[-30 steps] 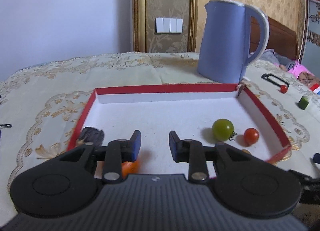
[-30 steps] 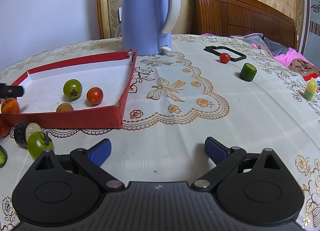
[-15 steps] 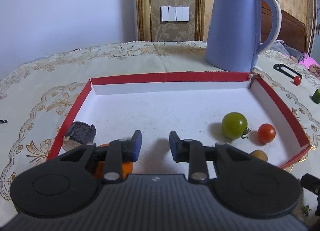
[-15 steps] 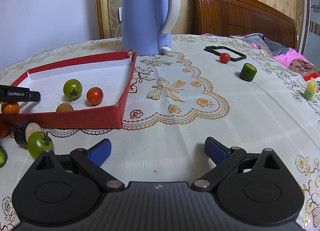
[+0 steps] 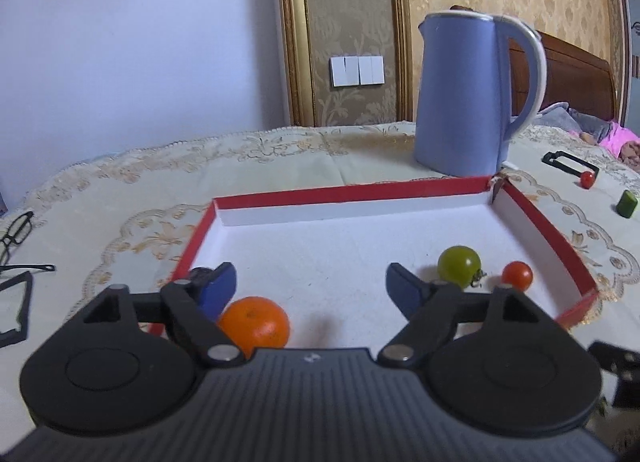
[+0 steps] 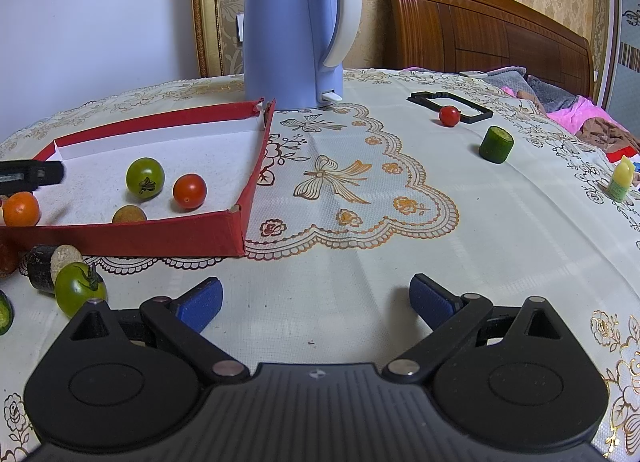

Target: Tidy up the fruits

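Orange round fruit point(image 5: 254, 321) lies released in red-walled cardboard tray point(image 5: 352, 191), left gripper point(image 5: 311, 286) just opened, empty; right gripper point(image 6: 316, 300) open, empty; several fruits remain outside.

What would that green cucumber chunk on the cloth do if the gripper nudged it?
The cucumber chunk stands upright on a flat cut end, so it would probably slide or tip rather than roll. Once on its side, its round body would likely roll across the tablecloth. It looks solid and stiff.
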`<state>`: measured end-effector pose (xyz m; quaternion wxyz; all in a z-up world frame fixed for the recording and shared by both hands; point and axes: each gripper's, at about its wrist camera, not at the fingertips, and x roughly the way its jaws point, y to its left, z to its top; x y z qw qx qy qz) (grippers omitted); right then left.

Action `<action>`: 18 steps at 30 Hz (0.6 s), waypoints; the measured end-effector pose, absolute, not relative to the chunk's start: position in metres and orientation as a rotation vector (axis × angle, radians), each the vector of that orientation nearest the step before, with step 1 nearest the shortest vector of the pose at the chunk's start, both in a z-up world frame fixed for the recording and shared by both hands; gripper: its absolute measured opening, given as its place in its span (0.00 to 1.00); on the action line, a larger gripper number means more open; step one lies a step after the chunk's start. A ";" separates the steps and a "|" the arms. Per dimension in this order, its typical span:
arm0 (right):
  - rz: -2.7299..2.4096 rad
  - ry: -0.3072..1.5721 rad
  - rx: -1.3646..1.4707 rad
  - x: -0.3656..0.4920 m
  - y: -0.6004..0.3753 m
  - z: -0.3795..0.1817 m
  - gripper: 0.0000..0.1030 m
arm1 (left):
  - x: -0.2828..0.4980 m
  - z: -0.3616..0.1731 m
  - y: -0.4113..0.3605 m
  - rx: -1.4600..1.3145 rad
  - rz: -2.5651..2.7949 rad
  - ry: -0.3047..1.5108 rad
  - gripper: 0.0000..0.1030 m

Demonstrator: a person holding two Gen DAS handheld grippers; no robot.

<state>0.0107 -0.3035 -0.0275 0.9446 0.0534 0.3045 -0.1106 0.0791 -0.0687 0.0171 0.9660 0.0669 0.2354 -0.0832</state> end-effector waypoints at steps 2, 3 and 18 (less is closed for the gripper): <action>-0.226 0.621 0.108 0.011 -0.303 -0.027 0.98 | 0.069 0.018 -0.058 0.123 -0.144 0.460 0.88; -0.225 0.620 0.109 0.011 -0.304 -0.027 0.98 | 0.064 0.018 -0.051 0.119 -0.132 0.459 0.89; -0.048 0.557 0.107 -0.015 -0.278 -0.023 0.98 | 0.062 0.000 0.041 0.025 0.126 0.533 0.90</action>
